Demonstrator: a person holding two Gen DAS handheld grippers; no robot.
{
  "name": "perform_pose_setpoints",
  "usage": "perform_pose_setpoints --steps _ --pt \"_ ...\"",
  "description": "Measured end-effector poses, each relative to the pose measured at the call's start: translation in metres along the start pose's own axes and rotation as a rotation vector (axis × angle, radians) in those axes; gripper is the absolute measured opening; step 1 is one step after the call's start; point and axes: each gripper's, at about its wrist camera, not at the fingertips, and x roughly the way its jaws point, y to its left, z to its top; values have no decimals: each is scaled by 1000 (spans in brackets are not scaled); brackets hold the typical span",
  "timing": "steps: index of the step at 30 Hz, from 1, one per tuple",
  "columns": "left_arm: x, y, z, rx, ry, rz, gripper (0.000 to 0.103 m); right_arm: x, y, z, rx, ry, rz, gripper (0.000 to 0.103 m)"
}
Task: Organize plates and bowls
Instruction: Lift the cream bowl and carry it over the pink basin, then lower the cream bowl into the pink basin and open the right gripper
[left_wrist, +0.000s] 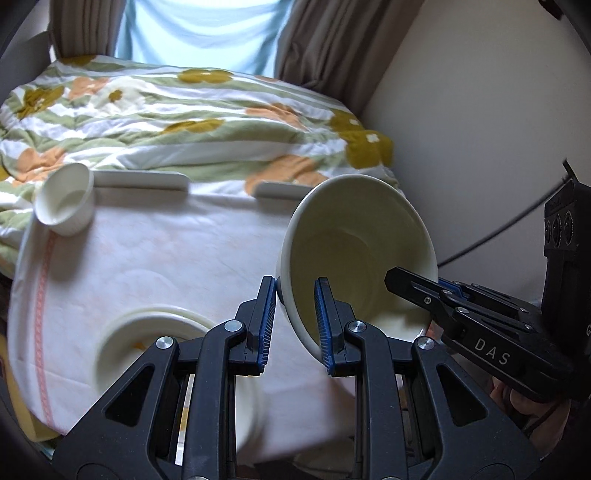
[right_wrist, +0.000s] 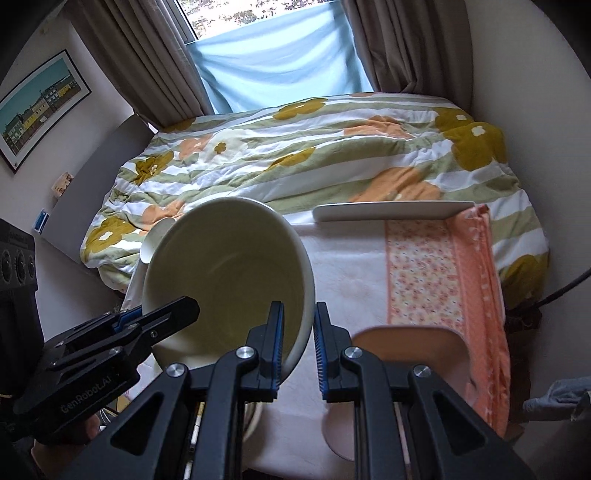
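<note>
A large cream bowl (left_wrist: 354, 254) is held tilted above the cloth-covered table (left_wrist: 166, 258). My left gripper (left_wrist: 295, 325) has its fingers either side of the bowl's left rim. My right gripper (right_wrist: 298, 347) has its fingers either side of the bowl's (right_wrist: 229, 273) right rim; it shows in the left wrist view (left_wrist: 417, 288) at the bowl's right edge. My left gripper shows in the right wrist view (right_wrist: 162, 317) at the bowl's left edge. A stack of white plates (left_wrist: 147, 332) lies on the table below my left gripper. A small white cup (left_wrist: 66, 203) stands at the far left.
Long white dishes (left_wrist: 140, 179) (right_wrist: 391, 210) lie along the table's far edge. A peach plate or board (right_wrist: 406, 354) sits under my right gripper on the pink floral cloth (right_wrist: 443, 273). A flowered duvet (right_wrist: 295, 155) covers the bed behind; a wall is at right.
</note>
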Motion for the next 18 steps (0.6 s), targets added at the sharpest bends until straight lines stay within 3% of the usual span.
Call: perform_pose_setpoints --steps 7,18 --pt "36 -53 -35 25 85 -34 19 -24 -59 -33 65 10 -49 15" --pt "115 -72 -77 68 238 16 19 17 -119 -77 132 94 -57 14"
